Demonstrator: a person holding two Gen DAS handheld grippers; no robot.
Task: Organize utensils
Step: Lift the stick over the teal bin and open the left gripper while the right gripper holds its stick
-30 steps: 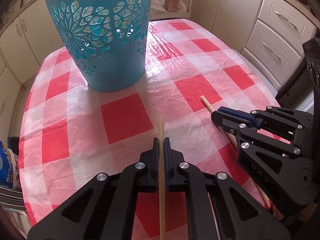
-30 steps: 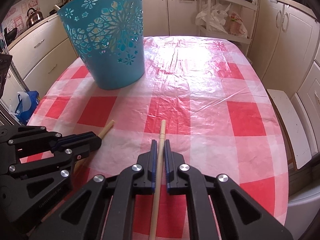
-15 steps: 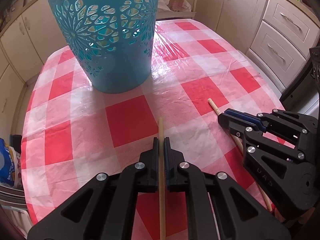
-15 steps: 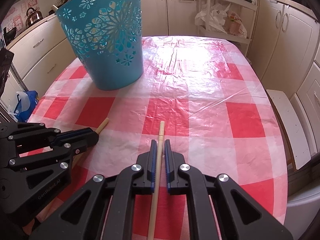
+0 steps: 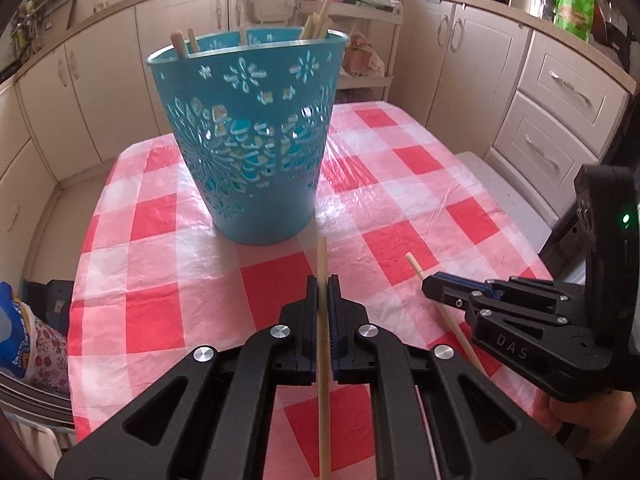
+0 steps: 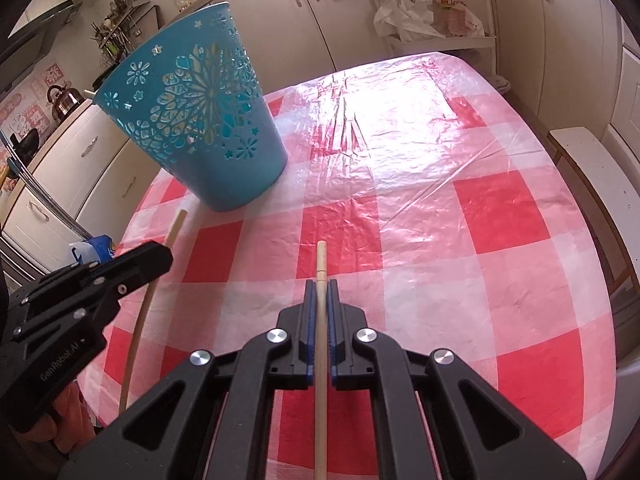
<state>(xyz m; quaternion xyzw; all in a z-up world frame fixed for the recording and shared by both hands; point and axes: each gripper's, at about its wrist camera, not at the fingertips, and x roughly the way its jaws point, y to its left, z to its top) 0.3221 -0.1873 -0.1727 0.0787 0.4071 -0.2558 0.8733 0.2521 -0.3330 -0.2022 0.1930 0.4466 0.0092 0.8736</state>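
A turquoise cut-out basket (image 5: 256,140) stands on the red-and-white checked table, with several wooden utensil handles (image 5: 182,42) sticking out of its top. It also shows in the right wrist view (image 6: 192,120). My left gripper (image 5: 323,280) is shut on a thin wooden stick (image 5: 322,340), held above the table in front of the basket. My right gripper (image 6: 321,284) is shut on a second wooden stick (image 6: 320,360). The right gripper (image 5: 430,286) appears to the left one's right, the left gripper (image 6: 160,254) to the right one's left.
The checked tablecloth (image 6: 420,184) covers the table, with cream kitchen cabinets (image 5: 560,120) all around it. A white shelf rack with bags (image 6: 428,20) stands behind the table. A white bench (image 6: 600,184) runs along the right edge.
Both grippers have risen and tilted up with their sticks, so the basket's rim and the handles inside now show. The basket looks closer in both views.
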